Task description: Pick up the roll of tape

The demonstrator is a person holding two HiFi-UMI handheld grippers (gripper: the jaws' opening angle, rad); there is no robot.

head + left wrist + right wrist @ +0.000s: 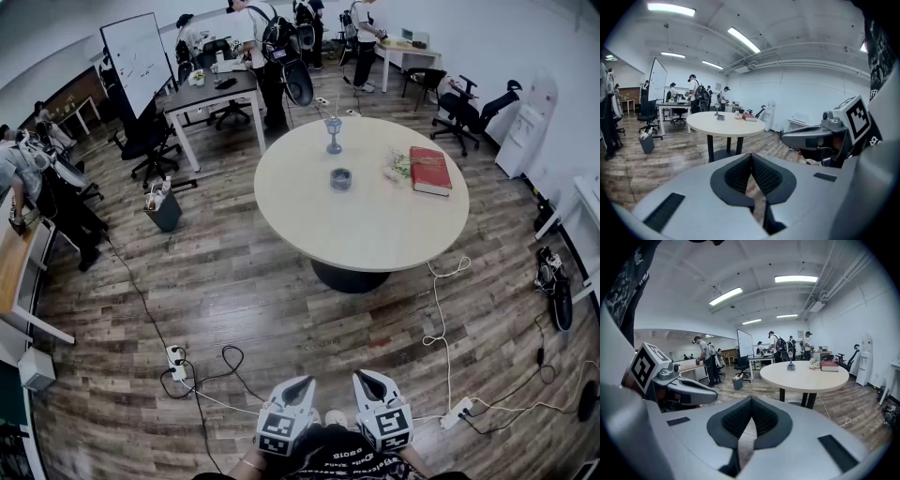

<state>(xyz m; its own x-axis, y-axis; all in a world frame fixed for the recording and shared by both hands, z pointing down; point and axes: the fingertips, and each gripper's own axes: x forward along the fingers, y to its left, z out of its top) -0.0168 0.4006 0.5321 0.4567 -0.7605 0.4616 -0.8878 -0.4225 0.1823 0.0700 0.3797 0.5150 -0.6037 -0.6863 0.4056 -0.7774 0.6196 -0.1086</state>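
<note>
Well ahead of the right claw [366,378] stands a round bench [375,225]. A red book [430,170] lies on its far right part and a stemmed vase [334,133] stands near its far edge. Left of the left claw [298,384], a power strip [175,361] lies on the wooden floor [234,281]. A whiteboard [136,58] stands far off to the left.

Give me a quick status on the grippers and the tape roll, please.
Left gripper and right gripper both shut, empty, near the body. Roll of tape untouched on round table, far ahead. Cables on floor between.
</note>
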